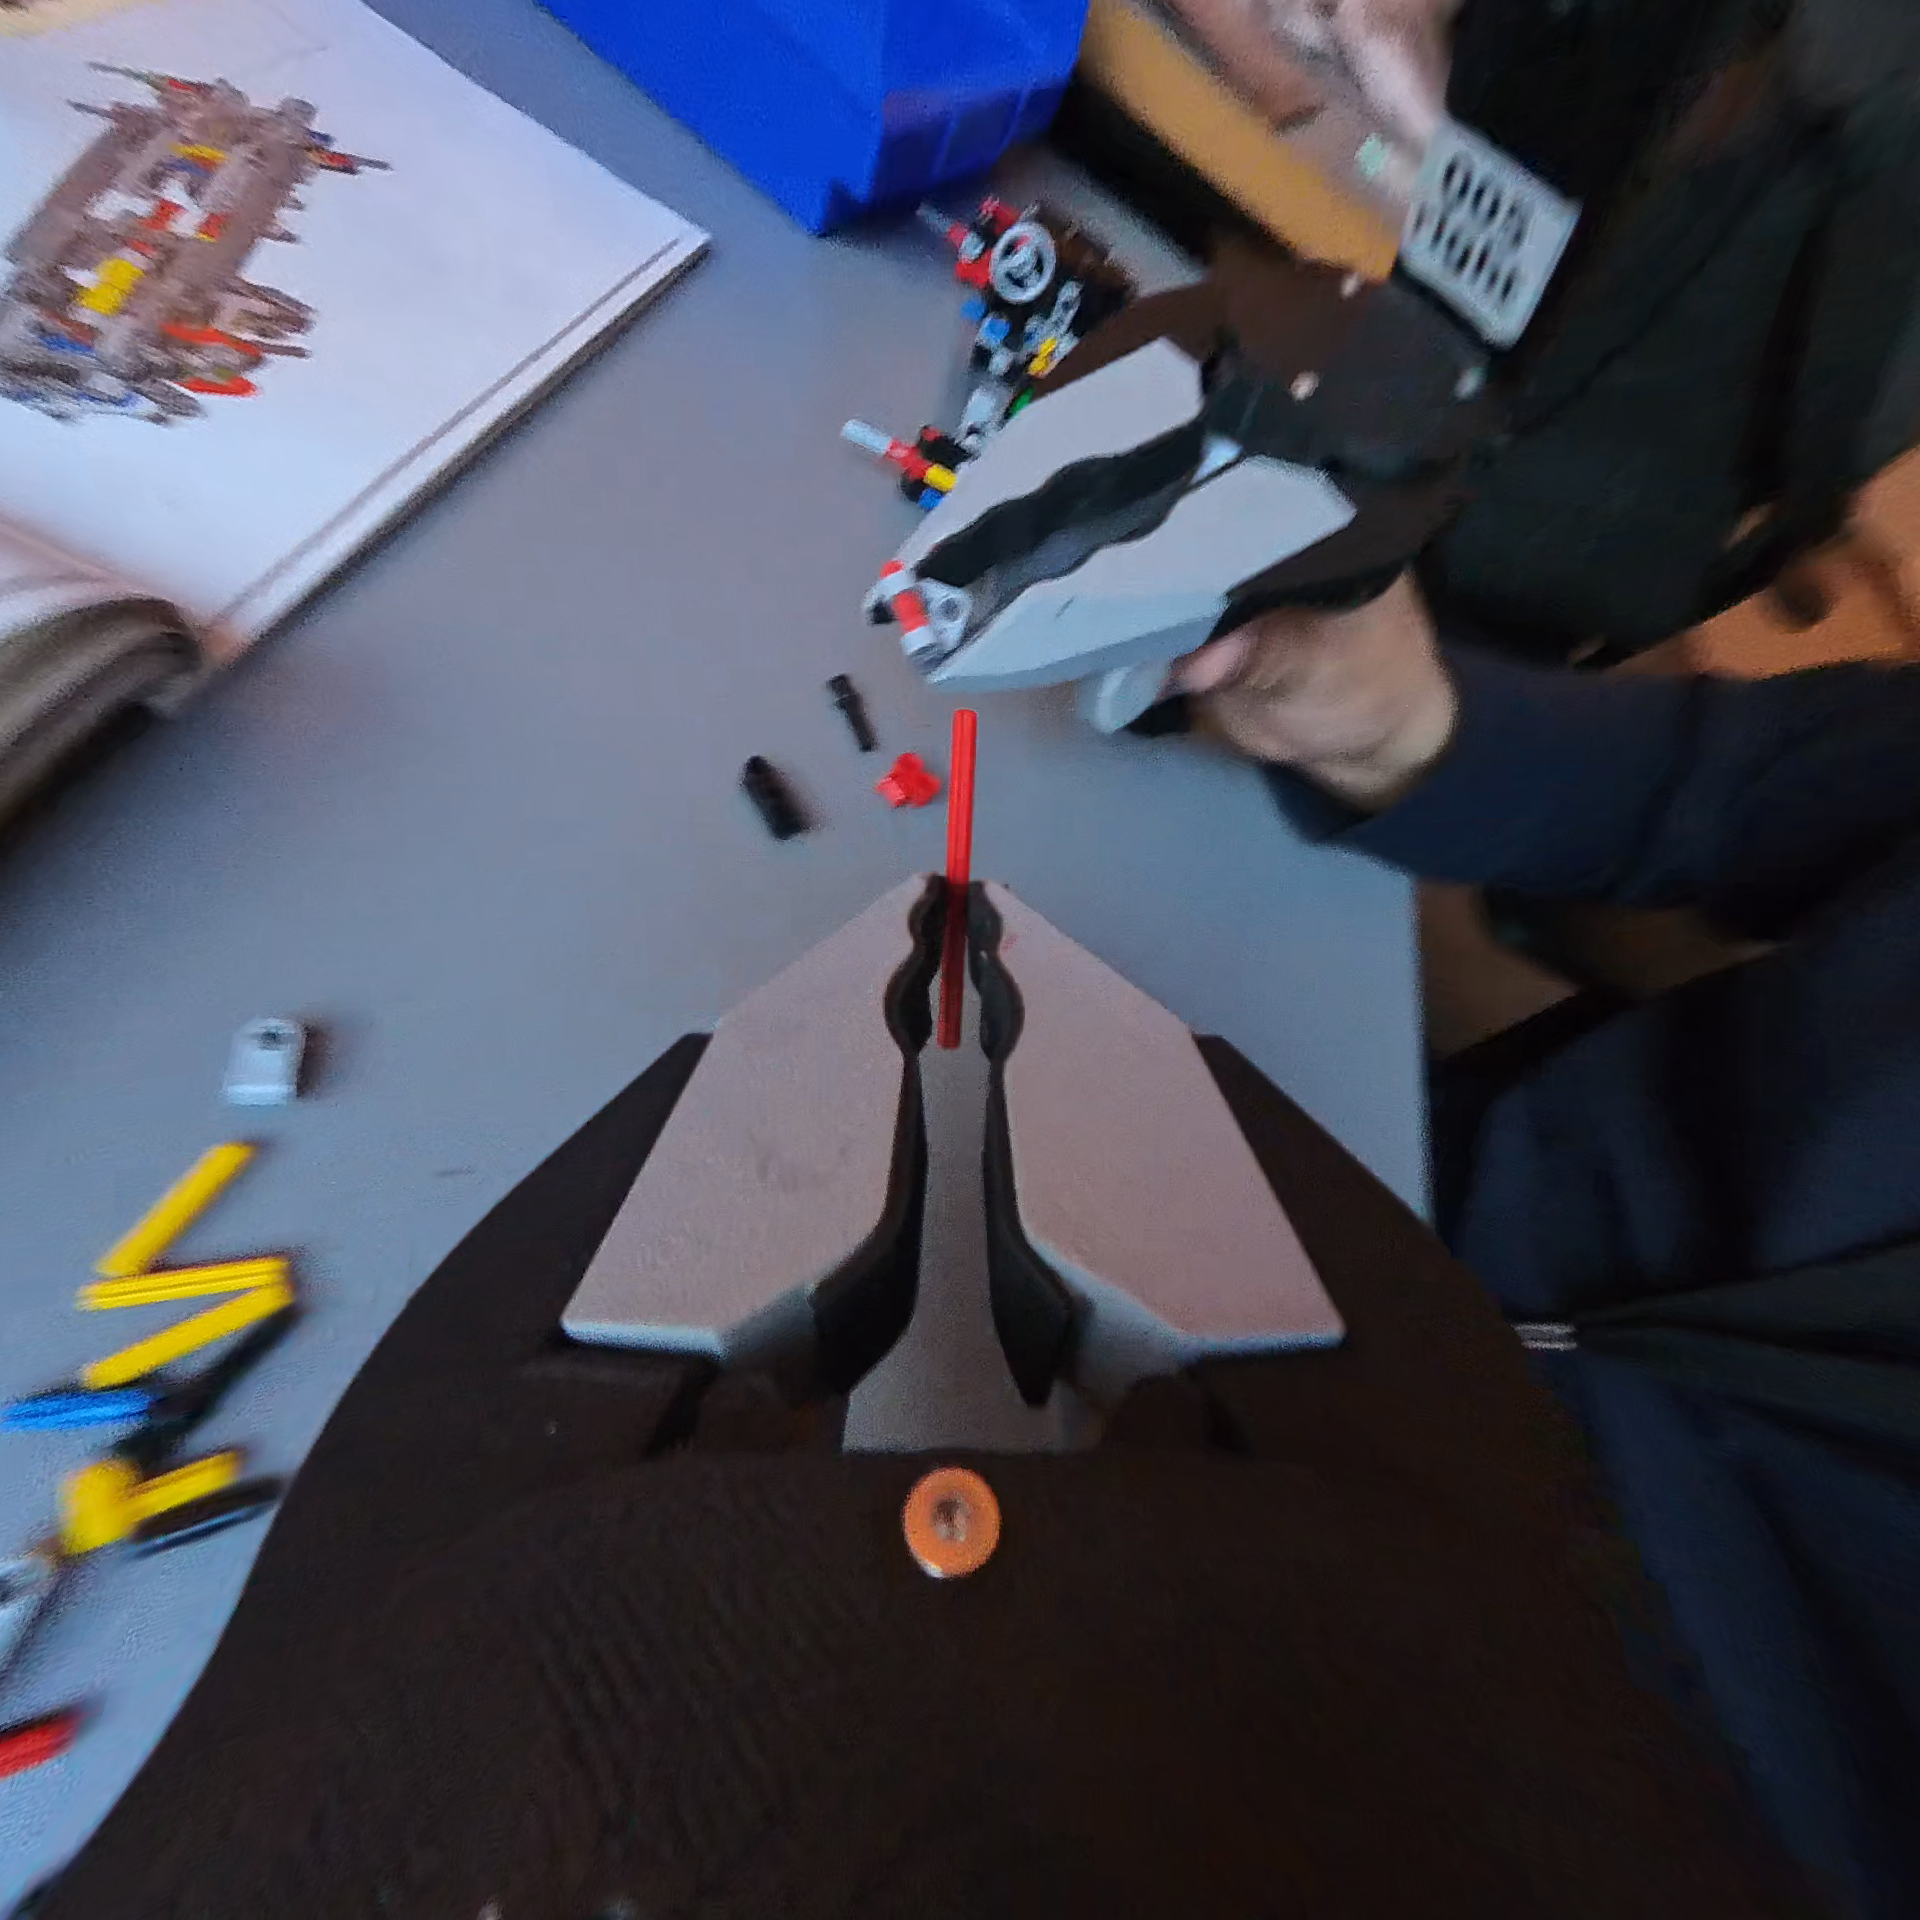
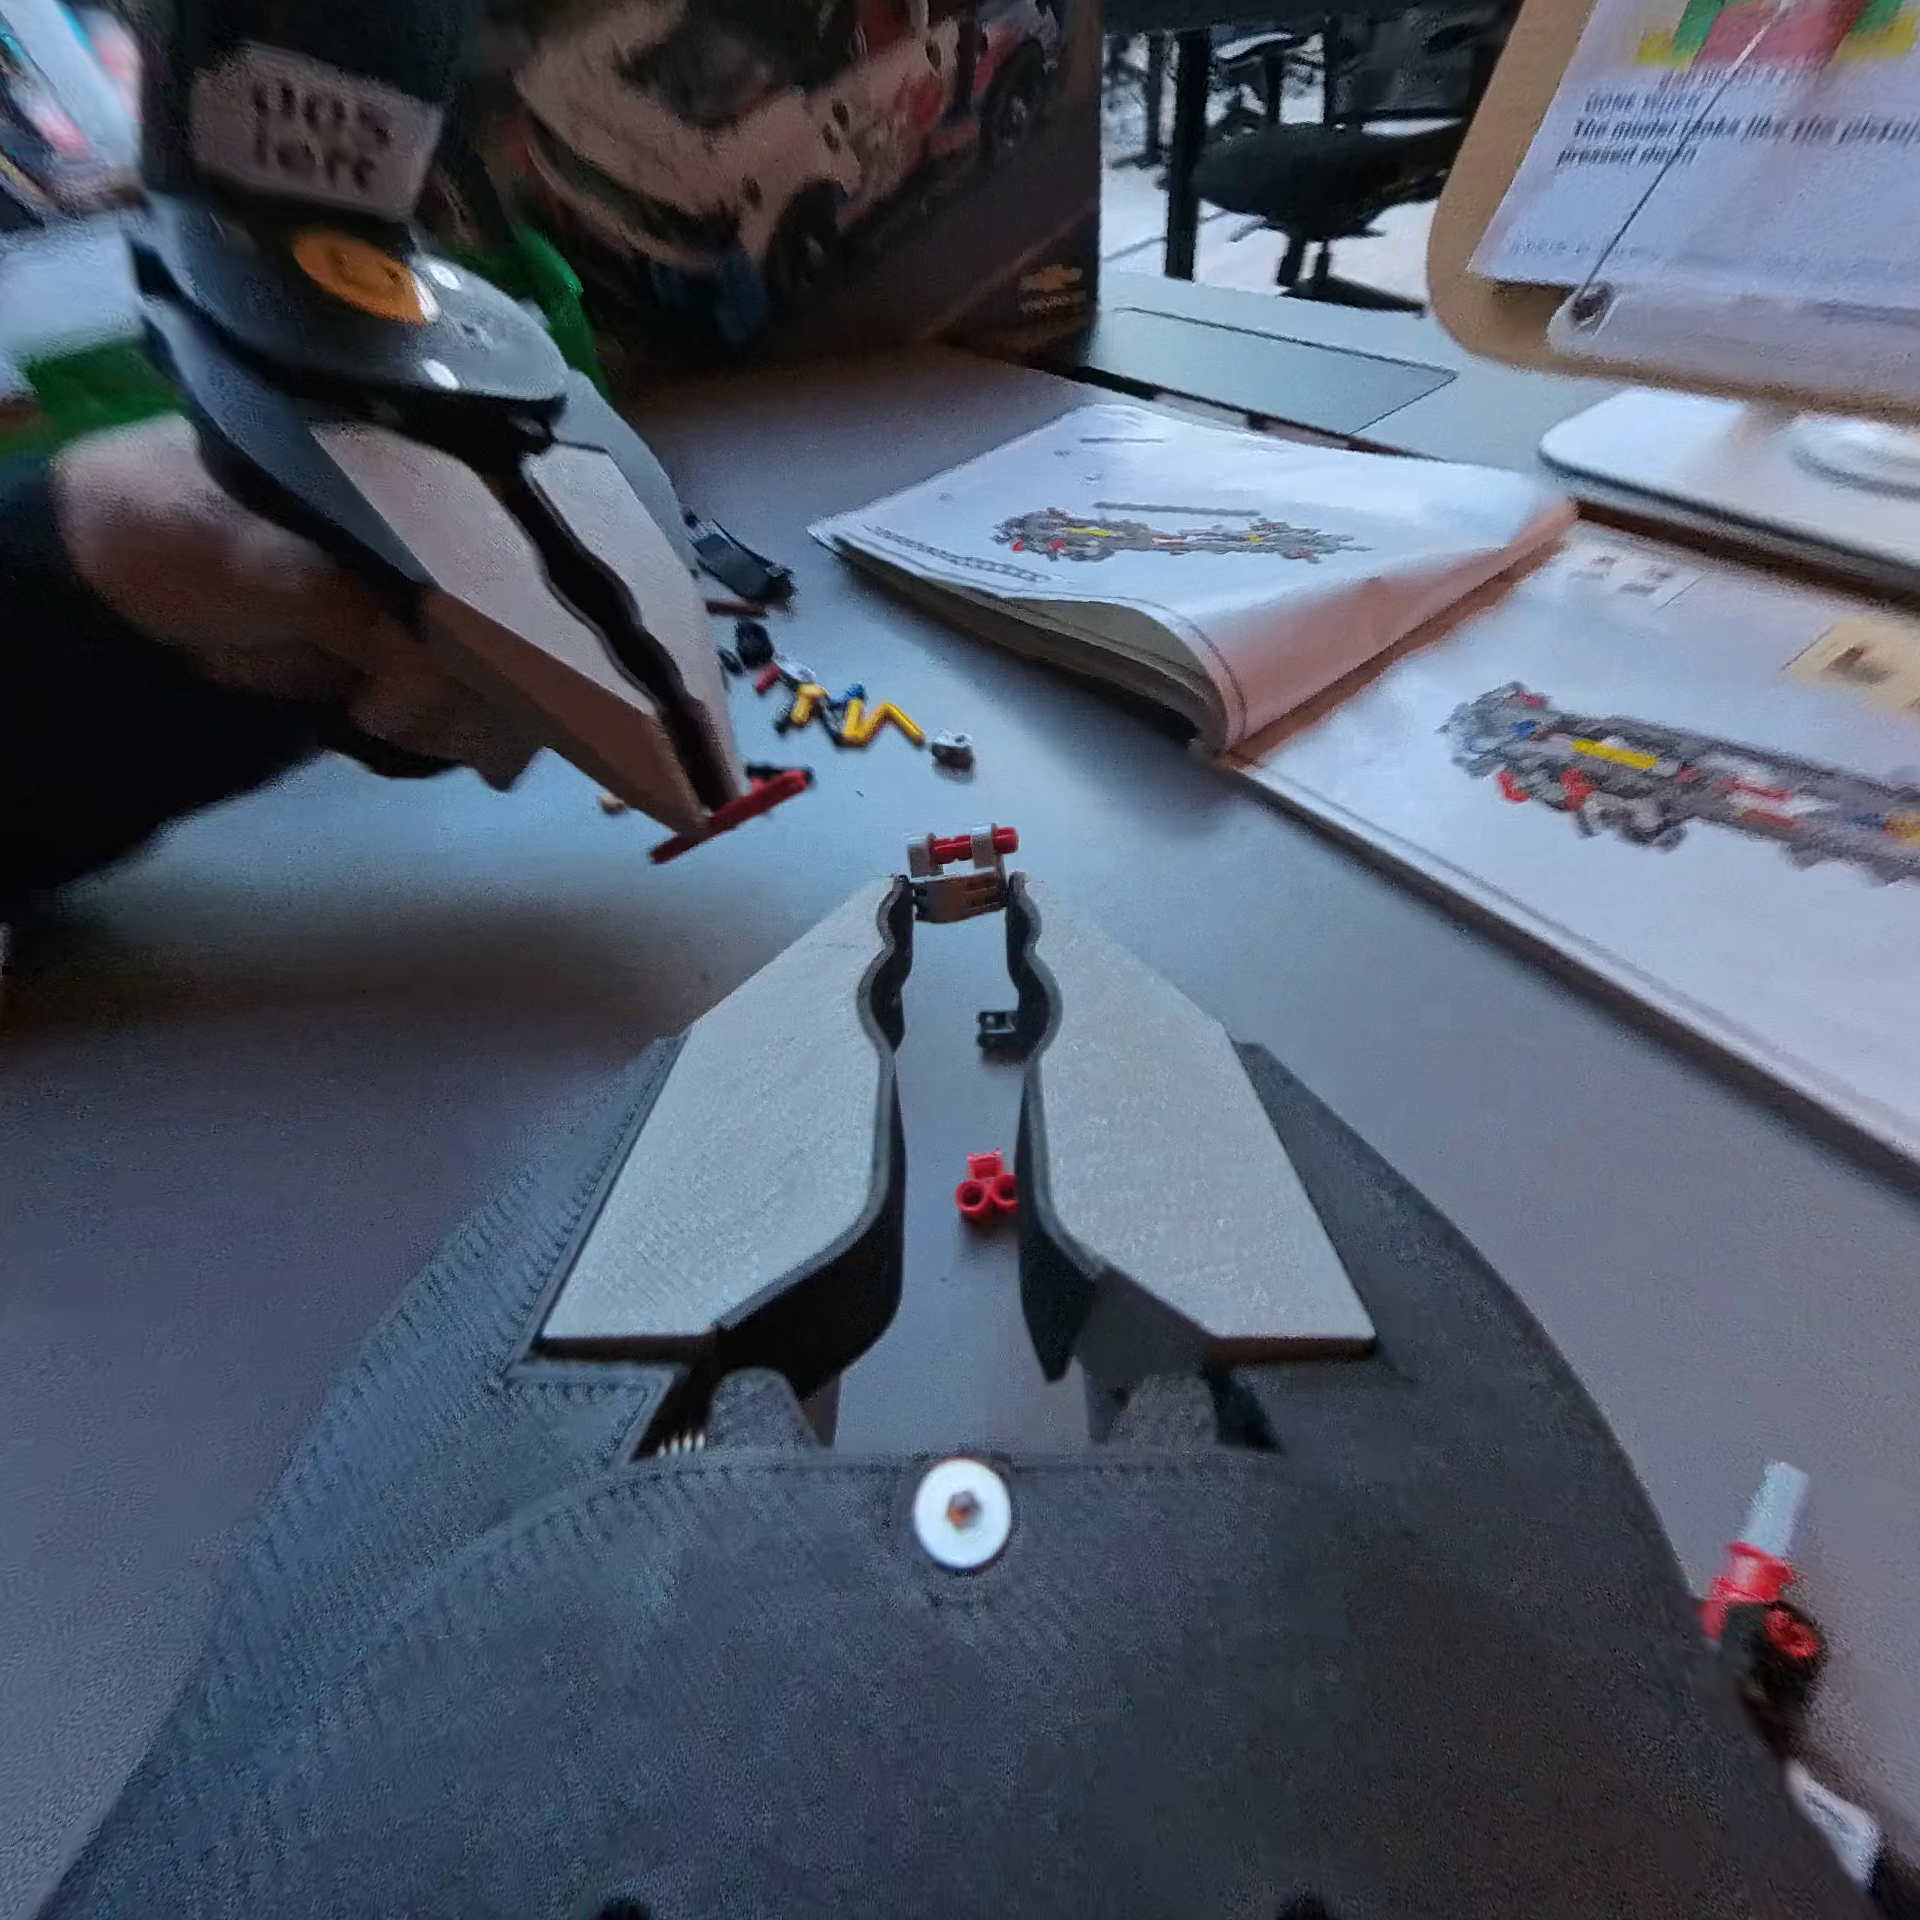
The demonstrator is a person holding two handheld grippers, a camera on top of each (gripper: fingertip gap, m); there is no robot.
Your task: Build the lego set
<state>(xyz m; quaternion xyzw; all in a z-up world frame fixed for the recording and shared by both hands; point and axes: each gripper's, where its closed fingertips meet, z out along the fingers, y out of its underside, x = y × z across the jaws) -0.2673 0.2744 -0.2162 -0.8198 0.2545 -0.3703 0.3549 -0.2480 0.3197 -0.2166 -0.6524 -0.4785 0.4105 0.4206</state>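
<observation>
Table (image 1: pixel 499 790), grey and broad, carries everything we describe, with an open instruction booklet (image 1: pixel 343 312) at 10 o'clock in the left wrist view and a blue bin (image 1: pixel 831 94) at 12 o'clock.

Left gripper (image 1: pixel 954 883) sits at centre frame, its two fingers pressed together on a thin red axle (image 1: pixel 958 790). We see the axle's long axis running along the fingers, toward 12 o'clock, with most of its length projecting past the tips. In the right wrist view the same gripper (image 2: pixel 717 805) enters from 10 o'clock, and the axle (image 2: pixel 732 816) there lies crosswise at its tips.

Right gripper (image 2: pixel 956 883) pinches a small grey-and-red assembly (image 2: pixel 961 873) between its fingertips, a red pin crossing the top from 9 to 3 o'clock. From the left wrist view this gripper (image 1: pixel 920 623) lies at 12 to 1 o'clock, just beyond the axle's free end and near it; we judge the axle's tip to point a little to the right of the held assembly (image 1: pixel 920 608).

Loose parts follow in size: a partly built model (image 1: pixel 1008 301) at 12 o'clock, yellow axles (image 1: pixel 187 1278) at 8 o'clock, two black pins (image 1: pixel 774 798), a small red connector (image 1: pixel 906 779) just left of the axle.
</observation>
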